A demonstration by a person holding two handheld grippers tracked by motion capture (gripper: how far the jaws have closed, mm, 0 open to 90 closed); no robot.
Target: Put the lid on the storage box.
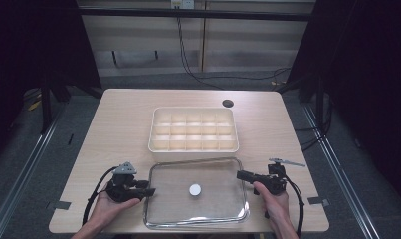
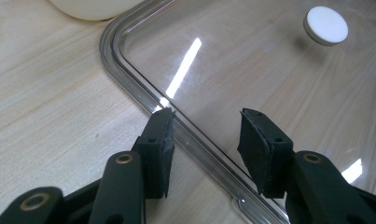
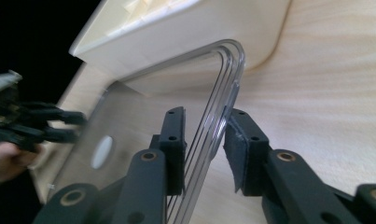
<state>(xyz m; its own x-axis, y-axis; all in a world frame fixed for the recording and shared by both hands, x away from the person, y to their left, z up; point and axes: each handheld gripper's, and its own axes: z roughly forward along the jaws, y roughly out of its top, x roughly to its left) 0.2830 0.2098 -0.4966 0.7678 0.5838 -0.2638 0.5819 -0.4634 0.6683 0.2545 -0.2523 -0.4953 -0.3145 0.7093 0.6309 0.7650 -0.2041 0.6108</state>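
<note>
On the pale wooden counter [image 1: 123, 114], near its front edge, lies a clear rectangular plastic lid [image 1: 213, 172] with a small round white knob [image 1: 194, 189] at its middle. At the lid's left rim sits the left hand-held gripper [image 2: 206, 140], black and held in the person's left hand [image 1: 111, 204]; its jaws stand apart, one on the bare wood outside the rim, the other over the clear panel, gripping nothing. Just behind the lid, toward the counter's middle, rests a cream plastic tray divided into small compartments [image 1: 193, 130]. At the lid's right rim the right hand-held gripper [image 3: 204, 140] straddles the edge, jaws parted either side of it, not yet closed.
</note>
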